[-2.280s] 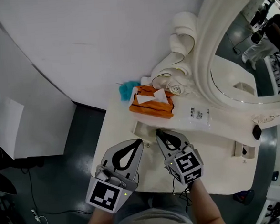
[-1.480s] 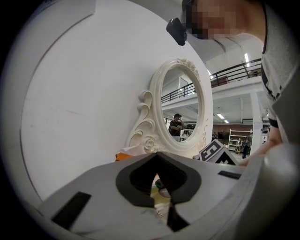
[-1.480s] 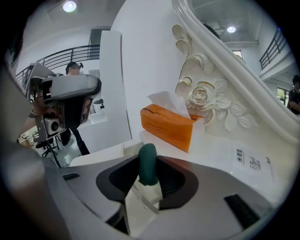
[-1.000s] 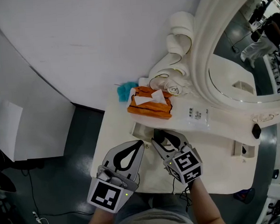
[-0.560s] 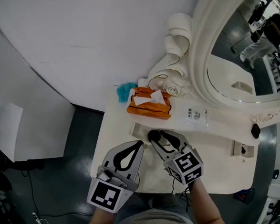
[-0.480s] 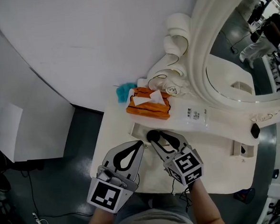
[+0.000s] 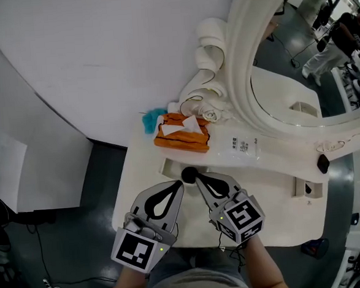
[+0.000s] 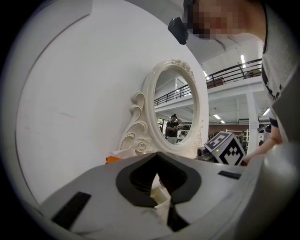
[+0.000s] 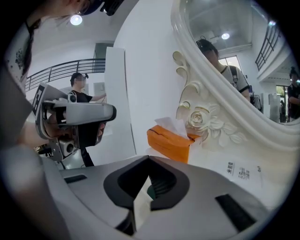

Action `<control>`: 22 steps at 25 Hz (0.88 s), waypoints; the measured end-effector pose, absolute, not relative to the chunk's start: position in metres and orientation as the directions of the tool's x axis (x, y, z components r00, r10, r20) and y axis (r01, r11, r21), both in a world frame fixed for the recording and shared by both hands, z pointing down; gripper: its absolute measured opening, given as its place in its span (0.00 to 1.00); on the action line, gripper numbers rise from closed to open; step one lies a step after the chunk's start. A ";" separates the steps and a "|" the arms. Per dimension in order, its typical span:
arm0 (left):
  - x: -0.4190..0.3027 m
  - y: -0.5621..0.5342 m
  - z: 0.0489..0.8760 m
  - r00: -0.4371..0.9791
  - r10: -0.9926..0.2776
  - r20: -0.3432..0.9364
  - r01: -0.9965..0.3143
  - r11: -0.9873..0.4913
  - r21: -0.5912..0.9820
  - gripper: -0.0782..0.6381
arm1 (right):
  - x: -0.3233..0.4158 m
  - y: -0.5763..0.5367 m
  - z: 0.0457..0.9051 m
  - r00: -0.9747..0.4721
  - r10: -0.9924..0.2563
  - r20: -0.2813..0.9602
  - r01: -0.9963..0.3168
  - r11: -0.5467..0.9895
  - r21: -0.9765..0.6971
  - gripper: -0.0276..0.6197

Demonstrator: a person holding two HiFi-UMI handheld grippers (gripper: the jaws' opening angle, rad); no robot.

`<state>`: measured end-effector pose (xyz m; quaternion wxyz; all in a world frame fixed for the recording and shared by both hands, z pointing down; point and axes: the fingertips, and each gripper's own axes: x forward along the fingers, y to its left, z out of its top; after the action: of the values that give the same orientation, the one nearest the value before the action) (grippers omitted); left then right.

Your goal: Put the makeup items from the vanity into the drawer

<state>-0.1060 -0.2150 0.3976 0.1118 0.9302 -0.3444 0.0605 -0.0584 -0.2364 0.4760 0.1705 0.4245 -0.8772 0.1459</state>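
A small drawer (image 7: 172,166) stands pulled out from the white vanity's raised base, with a black round knob (image 7: 188,173) on its front. My right gripper (image 7: 197,178) is shut, its tips right beside that knob, and nothing shows pinched between them. A dark ridged shape shows through the hollow of the right gripper (image 9: 149,158). My left gripper (image 7: 180,184) hovers shut and empty just left of it; in its own view the left gripper (image 8: 157,155) has nothing in it. A clear labelled packet (image 7: 240,146) lies on the vanity shelf.
An orange tissue box (image 7: 179,133) and a teal fluffy thing (image 7: 147,120) sit at the vanity's back left, under the carved mirror frame (image 7: 214,58). The tabletop (image 7: 276,207) stretches to the right. The floor drops off left of the table edge.
My right gripper's jaws, wide open over the drawer front a moment ago, have closed and drawn slightly back. The black knob came into sight. The left gripper stayed put.
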 end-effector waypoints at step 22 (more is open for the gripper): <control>-0.032 -0.182 0.371 0.842 -0.518 0.150 -0.536 -0.834 0.128 0.13 | -0.007 -0.190 0.369 -0.586 -0.798 0.142 -0.809 0.566 -0.157 0.06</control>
<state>-0.0317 -0.1816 0.3710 0.0826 0.9562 -0.2756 0.0545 -0.0074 -0.1896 0.3689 0.0273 0.4541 -0.8846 0.1029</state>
